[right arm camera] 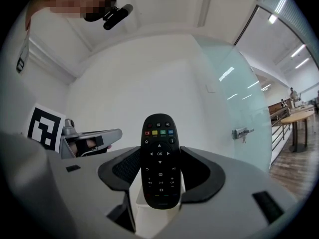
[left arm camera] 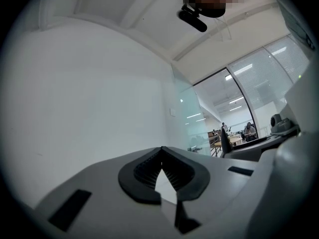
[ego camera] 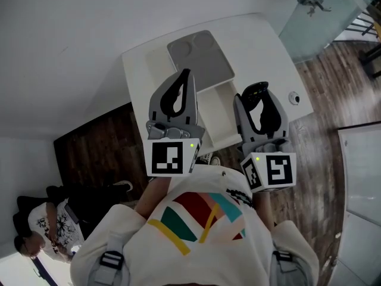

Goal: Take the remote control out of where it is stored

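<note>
Remote control (right arm camera: 159, 162), black with coloured buttons, pinched by right gripper (right arm camera: 159, 153); left gripper (left arm camera: 161, 156) pressed together.

I'm looking down at a white top (ego camera: 196, 234) carrying red, teal and yellow stripes, with grey strap buckles (ego camera: 111, 261) sitting at both shoulders. The left gripper (ego camera: 186, 73) and right gripper (ego camera: 257, 93) are showing grey shells and black ribbed pads (left arm camera: 144, 171), each wearing a white cube (ego camera: 169, 158) printed with black square markers.

The right gripper (right arm camera: 160, 172) clamps a black remote control (right arm camera: 159, 148) by its lower half. The remote stands upright, buttons toward the camera, coloured keys near its top. The left gripper (right arm camera: 110, 134) shows at left, a glass door (right arm camera: 234, 98) at right.
</note>
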Motion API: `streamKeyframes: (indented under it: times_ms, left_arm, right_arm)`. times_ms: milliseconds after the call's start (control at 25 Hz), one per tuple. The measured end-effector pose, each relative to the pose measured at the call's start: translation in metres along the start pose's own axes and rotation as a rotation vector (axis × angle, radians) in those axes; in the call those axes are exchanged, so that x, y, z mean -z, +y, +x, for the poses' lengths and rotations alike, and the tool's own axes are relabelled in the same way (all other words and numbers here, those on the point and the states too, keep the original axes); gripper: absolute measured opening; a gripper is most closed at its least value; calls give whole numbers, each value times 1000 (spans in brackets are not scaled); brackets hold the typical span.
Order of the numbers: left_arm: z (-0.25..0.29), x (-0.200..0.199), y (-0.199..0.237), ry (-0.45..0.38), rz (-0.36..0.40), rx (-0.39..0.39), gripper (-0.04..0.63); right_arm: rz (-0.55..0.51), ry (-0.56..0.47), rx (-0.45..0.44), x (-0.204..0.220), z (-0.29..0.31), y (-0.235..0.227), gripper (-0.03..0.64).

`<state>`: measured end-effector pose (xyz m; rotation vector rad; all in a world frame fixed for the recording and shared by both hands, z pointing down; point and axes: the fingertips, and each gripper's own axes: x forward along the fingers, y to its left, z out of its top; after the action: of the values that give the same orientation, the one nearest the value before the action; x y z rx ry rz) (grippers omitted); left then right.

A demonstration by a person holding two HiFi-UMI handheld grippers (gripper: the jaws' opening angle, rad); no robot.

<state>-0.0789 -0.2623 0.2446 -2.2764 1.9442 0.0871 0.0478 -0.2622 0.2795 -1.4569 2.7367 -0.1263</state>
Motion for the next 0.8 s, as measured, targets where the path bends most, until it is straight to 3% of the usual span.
streamKeyframes:
  times_ms: [800]
  left_arm:
    - [4,0,6,-4,-1,-17,7]
  right_arm:
    - [2,-24,-36,-9,5,-6,249]
